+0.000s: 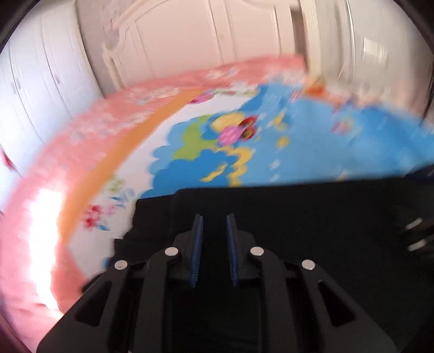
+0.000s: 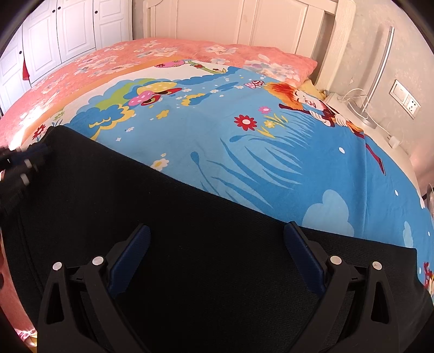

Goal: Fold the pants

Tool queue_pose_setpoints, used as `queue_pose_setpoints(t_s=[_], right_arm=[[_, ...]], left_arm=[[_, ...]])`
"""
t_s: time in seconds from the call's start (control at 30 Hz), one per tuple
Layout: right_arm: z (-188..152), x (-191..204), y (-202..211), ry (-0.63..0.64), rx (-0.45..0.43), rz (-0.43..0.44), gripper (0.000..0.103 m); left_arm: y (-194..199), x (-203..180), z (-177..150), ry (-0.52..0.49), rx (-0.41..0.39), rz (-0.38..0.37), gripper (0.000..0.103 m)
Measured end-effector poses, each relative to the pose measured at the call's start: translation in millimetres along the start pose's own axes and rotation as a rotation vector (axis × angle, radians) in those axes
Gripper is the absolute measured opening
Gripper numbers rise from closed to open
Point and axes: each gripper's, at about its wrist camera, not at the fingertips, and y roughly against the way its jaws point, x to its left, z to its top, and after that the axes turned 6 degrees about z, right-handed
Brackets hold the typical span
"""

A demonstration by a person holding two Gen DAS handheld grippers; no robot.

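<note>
Left wrist view, blurred: the left gripper (image 1: 214, 225) hangs over a corner of the black pants (image 1: 298, 217), its blue pads (image 1: 196, 244) standing a narrow gap apart. Dark cloth lies below that gap, but whether any of it is pinched cannot be told from the blur. The right gripper (image 2: 217, 239) hovers over the middle of the pants (image 2: 162, 230) with its jaws spread wide and nothing between them.

The pants lie flat, one layer or more, on the near side of a bed, on a blue cartoon sheet (image 2: 271, 163); a pink floral quilt (image 2: 108, 62) lies beyond it, a white headboard (image 2: 244, 24) behind that.

Judged from here, the main risk is a thin or missed pinch: if the left pads catch only the top layer, or none, a lift would drag the corner crooked and skew the fold. The sheet could also be caught along with the pants and pulled up.

Count: one pair of pants, two grippers, one sheet, one quilt.
</note>
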Motion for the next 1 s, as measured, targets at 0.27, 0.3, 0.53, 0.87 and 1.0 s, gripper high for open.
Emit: queue_pose_setpoints(t_s=[0.27,0.3,0.53,0.87,1.0], right_arm=[[1,-1,0,-0.004,-0.003,0.000,0.095],[1,-1,0,-0.006,-0.003,0.000,0.095],[1,-1,-1,-0.001,-0.003,0.012,0.095],[2,1,0,0.005,-0.001,0.000,0.094],[12,29,22,0.057,-0.052,-0.010,0.074]], left_arm=[[-18,-27,-17,-0.125,0.043,-0.074,0.033],[-19,-21,-15,-0.109,0.029,0.134,0.030],[31,40,-14,0.116,-0.129,0.175,0.058],[19,204,-99,0.950,0.047,-0.239,0.041],[-4,193,-98,0.938,0.083,-0.316,0.040]])
